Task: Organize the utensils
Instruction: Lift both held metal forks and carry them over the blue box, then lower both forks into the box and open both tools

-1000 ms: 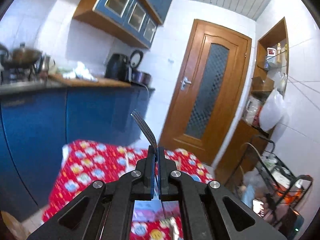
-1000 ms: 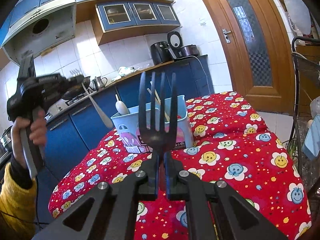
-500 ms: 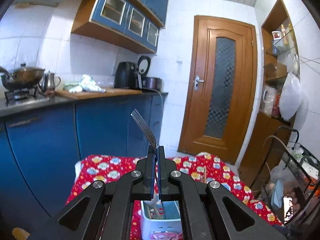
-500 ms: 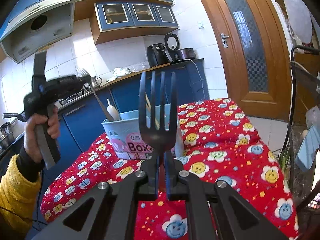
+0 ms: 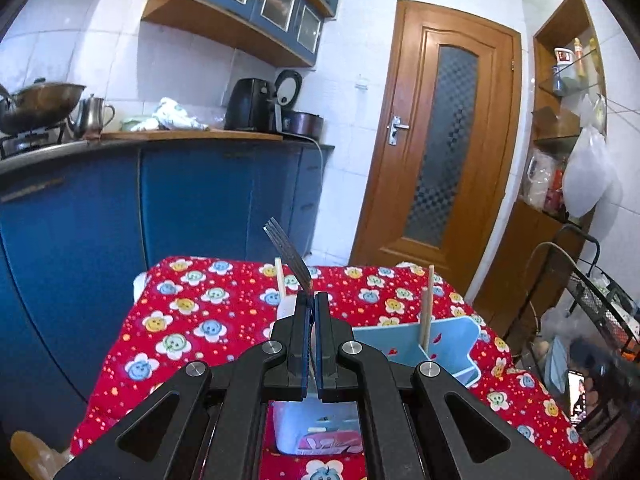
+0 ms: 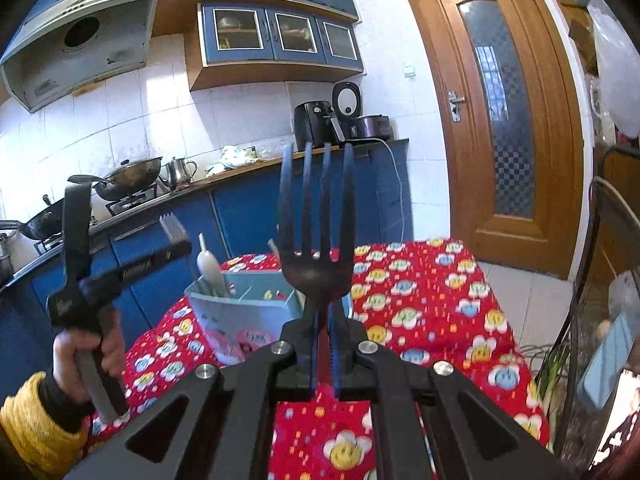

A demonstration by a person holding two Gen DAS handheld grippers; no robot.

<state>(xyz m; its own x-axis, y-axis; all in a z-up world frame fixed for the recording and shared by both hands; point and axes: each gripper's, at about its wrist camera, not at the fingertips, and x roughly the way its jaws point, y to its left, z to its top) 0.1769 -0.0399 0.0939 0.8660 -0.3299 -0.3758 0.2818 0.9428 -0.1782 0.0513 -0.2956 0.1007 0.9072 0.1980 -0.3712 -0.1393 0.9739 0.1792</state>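
- Left wrist view: the left gripper (image 5: 311,322) has its jaws pinched nearly together on a thin metal fork (image 5: 289,254), tines poking up and tilted left, seen almost edge-on. A second ago this camera was looking mostly at the door and cupboards; now it's tipped down, and the pale blue utensil box (image 5: 448,344) sits right under the fingers on the red flowery tablecloth (image 5: 192,320). So I'd guess this fork is about to go in.
- Same view: the box is smooth moulded plastic with dividers. A wooden chopstick (image 5: 425,312) stands upright in one compartment and another (image 5: 280,282) pokes up just behind the fork. Which slot the gripper is over, I can't tell.
- Right wrist view: the right gripper (image 6: 324,354) is clamped shut on a dark fork (image 6: 318,232), four long tines straight up, glossy, hard to say if plastic or metal. It's barely shifted compared with before, so it looks like it's waiting its turn.
- Same view: the left gripper has dropped lower towards the box, its fork handle angling down by a white spoon (image 6: 210,270) standing in there. The cloth looks soft and rumpled at the edges.
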